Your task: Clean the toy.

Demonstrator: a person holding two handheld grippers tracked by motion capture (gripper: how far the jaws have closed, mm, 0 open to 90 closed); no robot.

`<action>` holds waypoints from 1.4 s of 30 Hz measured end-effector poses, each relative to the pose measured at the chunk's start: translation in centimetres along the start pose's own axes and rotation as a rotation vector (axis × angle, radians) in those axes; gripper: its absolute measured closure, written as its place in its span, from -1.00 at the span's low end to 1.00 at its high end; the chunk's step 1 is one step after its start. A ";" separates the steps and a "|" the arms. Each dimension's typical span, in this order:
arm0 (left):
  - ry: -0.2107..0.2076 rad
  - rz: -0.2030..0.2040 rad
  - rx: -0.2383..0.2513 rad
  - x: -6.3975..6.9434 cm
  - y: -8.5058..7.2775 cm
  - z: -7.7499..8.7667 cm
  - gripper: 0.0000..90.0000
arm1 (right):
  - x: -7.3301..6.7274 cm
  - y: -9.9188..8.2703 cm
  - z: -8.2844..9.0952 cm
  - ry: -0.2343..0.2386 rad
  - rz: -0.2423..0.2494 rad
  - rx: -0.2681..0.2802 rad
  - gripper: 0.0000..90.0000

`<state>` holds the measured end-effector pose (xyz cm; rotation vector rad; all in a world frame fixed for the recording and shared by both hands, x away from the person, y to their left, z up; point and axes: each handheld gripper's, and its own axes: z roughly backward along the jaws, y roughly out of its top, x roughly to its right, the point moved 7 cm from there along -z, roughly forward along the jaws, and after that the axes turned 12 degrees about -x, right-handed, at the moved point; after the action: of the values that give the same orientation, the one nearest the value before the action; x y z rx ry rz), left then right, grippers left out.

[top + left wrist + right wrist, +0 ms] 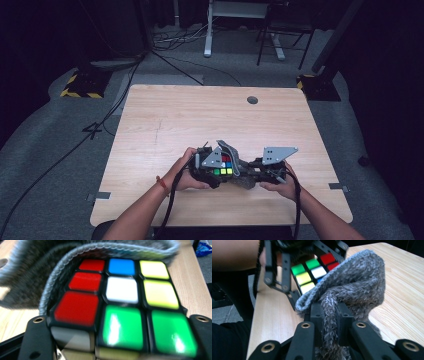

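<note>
A Rubik's cube point(226, 166) sits between the jaws of my left gripper point(222, 170), near the table's front edge. In the left gripper view the cube point(122, 307) shows red, white, blue, yellow and green tiles, and my left gripper point(120, 320) presses against its two sides. The rim of a grey knitted pouch point(105, 250) arches over the cube's far end. My right gripper point(329, 317) is shut on a fold of that pouch point(357, 282), holding its mouth toward the cube point(314, 271). From above, the right gripper point(248, 175) is just to the right of the cube.
The light wooden table point(200, 115) has a round cable hole point(252, 100) at the back. The person's forearms come in from the front edge. Cables, desk legs and yellow-black striped bases point(82, 86) lie on the grey floor beyond.
</note>
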<state>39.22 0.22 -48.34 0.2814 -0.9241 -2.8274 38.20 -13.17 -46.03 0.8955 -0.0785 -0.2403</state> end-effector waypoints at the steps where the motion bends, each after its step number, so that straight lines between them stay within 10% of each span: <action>1: 0.010 -0.007 -0.011 0.0 -0.1 -0.1 -0.37 | -0.3 0.3 0.0 0.008 0.008 0.006 0.78; 16: 0.011 -0.009 0.020 0.0 0.1 0.3 -0.25 | 0.7 -1.7 -1.1 -0.039 0.019 -0.152 0.78; 25: 0.010 -0.044 -0.017 0.6 0.2 -0.5 -0.25 | -0.9 0.8 -0.2 -0.026 0.059 -0.030 0.77; 35: 0.011 -0.066 -0.003 0.8 0.3 0.0 -0.25 | 0.7 -1.1 -1.3 -0.057 0.019 -0.170 0.77; 42: 0.011 -0.039 0.001 0.4 0.1 0.0 -0.25 | -0.5 -0.7 -0.5 -0.028 0.060 -0.117 0.76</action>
<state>38.88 0.05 -48.32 0.3186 -0.9275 -2.8575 37.67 -13.06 -46.84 0.7727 -0.1161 -0.1997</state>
